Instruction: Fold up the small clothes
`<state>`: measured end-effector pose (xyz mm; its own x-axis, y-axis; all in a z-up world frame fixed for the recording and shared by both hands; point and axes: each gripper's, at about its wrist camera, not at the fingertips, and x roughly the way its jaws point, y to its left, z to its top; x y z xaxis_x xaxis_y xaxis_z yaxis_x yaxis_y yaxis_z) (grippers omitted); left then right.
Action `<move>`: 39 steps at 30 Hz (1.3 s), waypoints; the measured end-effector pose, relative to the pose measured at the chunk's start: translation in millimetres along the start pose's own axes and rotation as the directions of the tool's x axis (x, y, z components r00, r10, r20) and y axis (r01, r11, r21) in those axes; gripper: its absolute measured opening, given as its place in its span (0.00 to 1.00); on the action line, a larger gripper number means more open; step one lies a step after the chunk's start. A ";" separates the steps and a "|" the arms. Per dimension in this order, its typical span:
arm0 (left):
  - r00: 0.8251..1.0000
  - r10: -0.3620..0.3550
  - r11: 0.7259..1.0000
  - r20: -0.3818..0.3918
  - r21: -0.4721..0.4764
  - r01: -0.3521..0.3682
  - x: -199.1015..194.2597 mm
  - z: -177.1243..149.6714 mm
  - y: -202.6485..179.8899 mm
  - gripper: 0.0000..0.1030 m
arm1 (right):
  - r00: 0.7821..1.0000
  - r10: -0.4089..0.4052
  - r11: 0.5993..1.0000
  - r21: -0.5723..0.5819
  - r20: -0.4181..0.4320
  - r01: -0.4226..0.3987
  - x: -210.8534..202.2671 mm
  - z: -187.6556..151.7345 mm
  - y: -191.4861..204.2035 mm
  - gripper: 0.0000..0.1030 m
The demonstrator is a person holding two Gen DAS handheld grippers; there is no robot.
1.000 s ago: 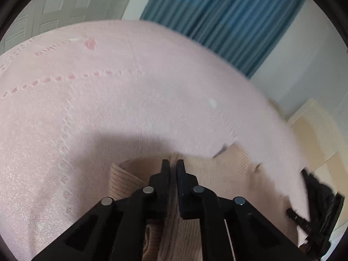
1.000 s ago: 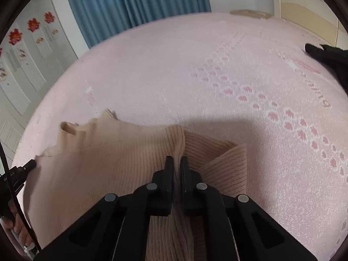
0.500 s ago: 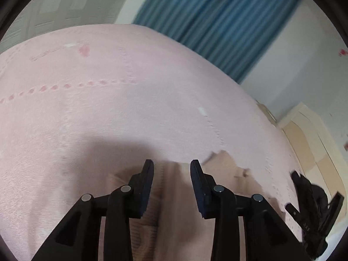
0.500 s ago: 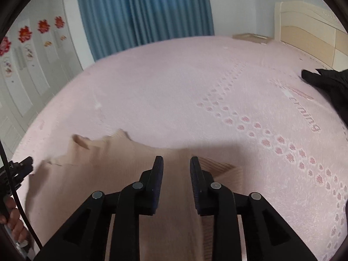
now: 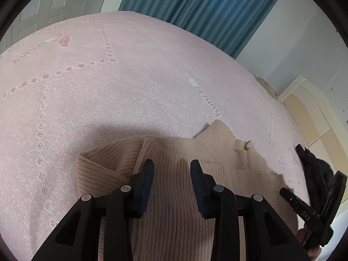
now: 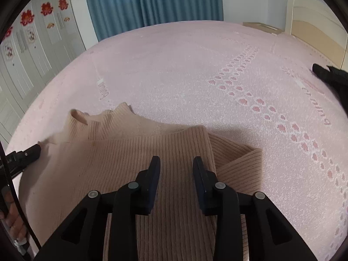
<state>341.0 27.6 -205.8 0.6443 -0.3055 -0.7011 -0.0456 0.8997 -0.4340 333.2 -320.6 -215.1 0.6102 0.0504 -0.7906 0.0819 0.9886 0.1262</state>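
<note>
Currently both claws, left claw point(image 5: 171, 167) and right claw point(image 6: 176, 164), are hovering released, grasping nothing, over the beige ribbed sweater point(image 6: 134, 152) lying on the pink bed point(image 6: 174, 65). Risk: folded sleeve at 2 o'clock point(image 6: 237, 161) springing open, being unpinned.

Beige ribbed sweater point(image 6: 121, 158) lies on the bed (sleeve folded over).

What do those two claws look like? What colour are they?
Both are black plastic. The left claw and right claw each have two flat fingers with dark blue pads and round silver rivets. White "DAS" lettering marks the right claw's finger.
</note>
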 end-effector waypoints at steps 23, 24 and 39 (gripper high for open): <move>0.994 0.032 0.994 0.105 -0.110 -0.020 -57.3 8.6 71.7 0.60 | 0.996 -0.088 0.982 -0.167 0.015 0.089 -1.0 -35.2 130.6 0.52; 0.994 0.036 0.993 0.104 -0.117 -0.024 -57.2 10.2 77.7 0.60 | 0.995 -0.095 0.985 -0.145 -0.008 0.093 5.4 -27.8 130.3 0.52; 0.997 -0.047 0.980 0.057 -0.189 0.057 -58.7 11.8 100.1 0.60 | 0.983 -0.148 0.986 -0.098 -0.112 0.137 12.7 -13.2 130.2 0.50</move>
<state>307.5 139.2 -201.4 0.6879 -0.3292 -0.6469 -0.1527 0.8057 -0.5723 341.2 -189.4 -216.6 0.4992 -0.0811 -0.8627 0.0873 0.9952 -0.0430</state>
